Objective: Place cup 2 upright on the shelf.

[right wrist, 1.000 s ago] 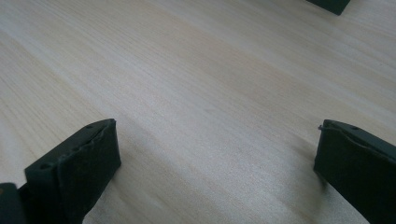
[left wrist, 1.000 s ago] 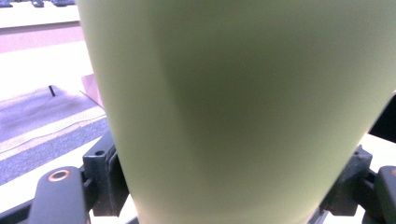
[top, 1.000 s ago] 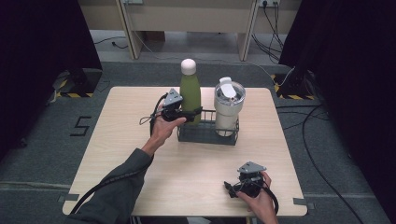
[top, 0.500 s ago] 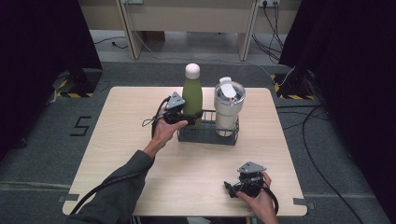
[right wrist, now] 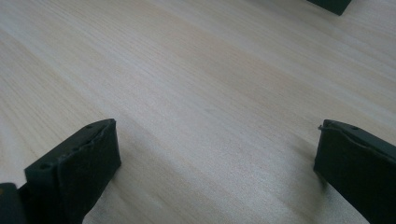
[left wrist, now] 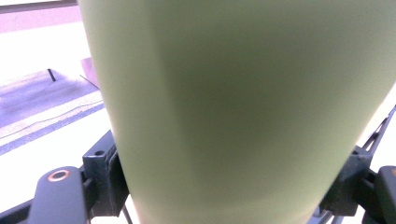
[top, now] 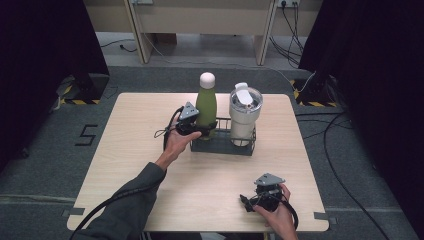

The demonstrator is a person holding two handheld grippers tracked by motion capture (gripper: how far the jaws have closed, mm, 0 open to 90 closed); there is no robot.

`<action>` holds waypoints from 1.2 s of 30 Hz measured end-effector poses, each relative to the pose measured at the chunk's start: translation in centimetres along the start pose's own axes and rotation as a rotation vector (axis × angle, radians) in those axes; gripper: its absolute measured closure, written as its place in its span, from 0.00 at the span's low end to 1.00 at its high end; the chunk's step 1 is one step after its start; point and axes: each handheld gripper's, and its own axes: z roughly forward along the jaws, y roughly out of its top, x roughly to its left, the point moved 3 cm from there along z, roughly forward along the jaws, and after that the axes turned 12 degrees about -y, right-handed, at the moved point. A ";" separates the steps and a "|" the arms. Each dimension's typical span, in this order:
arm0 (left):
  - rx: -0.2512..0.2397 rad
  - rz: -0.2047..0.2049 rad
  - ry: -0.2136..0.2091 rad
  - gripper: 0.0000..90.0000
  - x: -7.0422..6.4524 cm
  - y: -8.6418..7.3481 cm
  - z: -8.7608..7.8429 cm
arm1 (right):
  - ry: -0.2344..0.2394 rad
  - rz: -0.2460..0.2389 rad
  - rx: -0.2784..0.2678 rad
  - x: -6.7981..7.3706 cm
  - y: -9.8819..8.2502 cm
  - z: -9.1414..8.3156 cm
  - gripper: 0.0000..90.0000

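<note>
A green bottle (top: 206, 104) with a white cap stands upright in the left end of a black wire rack (top: 220, 146), seen from above. My left gripper (top: 202, 128) is shut on its lower body from the left. In the left gripper view the green bottle (left wrist: 233, 107) sits between the black fingers (left wrist: 103, 171), which press on both its sides. My right gripper (top: 248, 201) rests low at the table's front right, away from the rack. In the right gripper view it (right wrist: 215, 154) is open over bare wood, with nothing between its fingers.
A steel tumbler (top: 245, 114) with a clear lid stands in the right end of the rack. The light wooden table (top: 125, 155) has dark floor around it. Cables (top: 345, 150) lie on the floor to the right and behind.
The green bottle has come down in my left gripper and now sits lower in the rack. The right gripper has not moved.
</note>
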 end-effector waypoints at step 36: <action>-0.039 0.014 -0.010 0.16 -0.6 0.4 -1.3 | 0.000 -0.009 -0.006 0.0 0.0 0.0 0.01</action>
